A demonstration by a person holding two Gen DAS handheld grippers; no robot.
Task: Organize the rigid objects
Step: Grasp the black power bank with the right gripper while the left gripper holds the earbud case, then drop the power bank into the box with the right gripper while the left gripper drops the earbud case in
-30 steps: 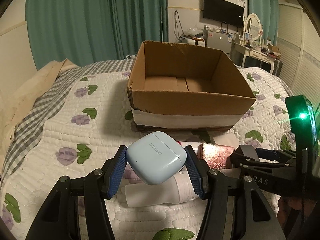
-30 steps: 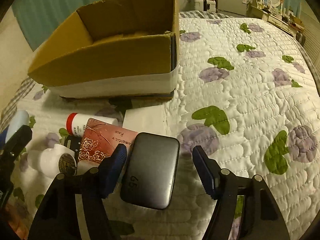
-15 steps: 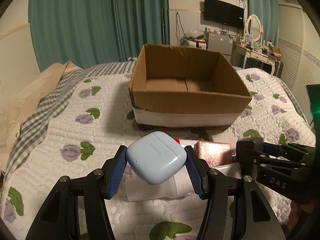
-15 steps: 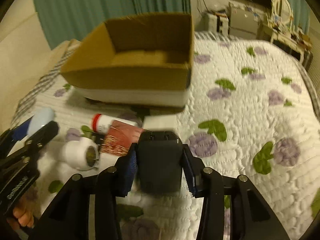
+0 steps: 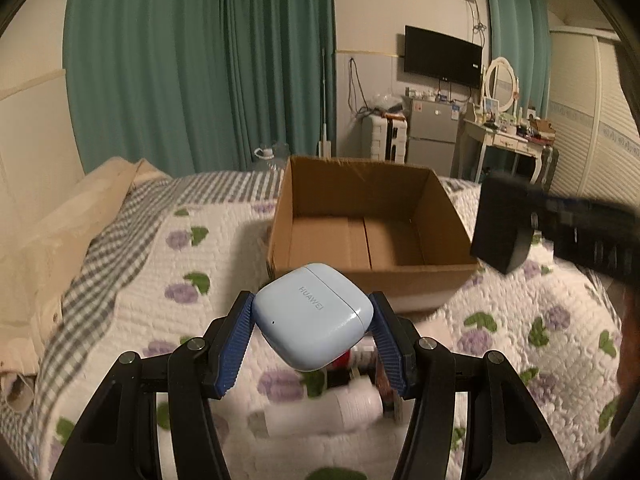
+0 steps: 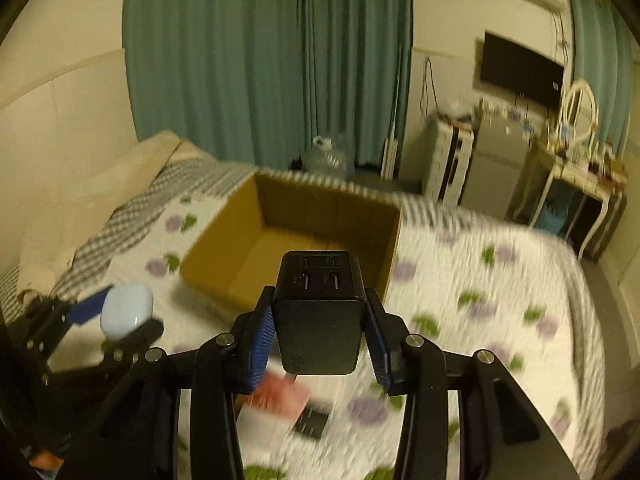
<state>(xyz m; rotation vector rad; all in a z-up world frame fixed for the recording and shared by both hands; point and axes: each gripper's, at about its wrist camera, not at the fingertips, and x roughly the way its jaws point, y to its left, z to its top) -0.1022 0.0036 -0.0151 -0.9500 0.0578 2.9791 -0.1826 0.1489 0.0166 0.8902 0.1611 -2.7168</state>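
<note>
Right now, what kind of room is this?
Most likely a bedroom: a bed with a floral quilt, teal curtains, and a vanity desk with an oval mirror beside a wall TV.

Left gripper jaws clamp pale-blue earbud case; open cardboard box beyond on quilt.
</note>
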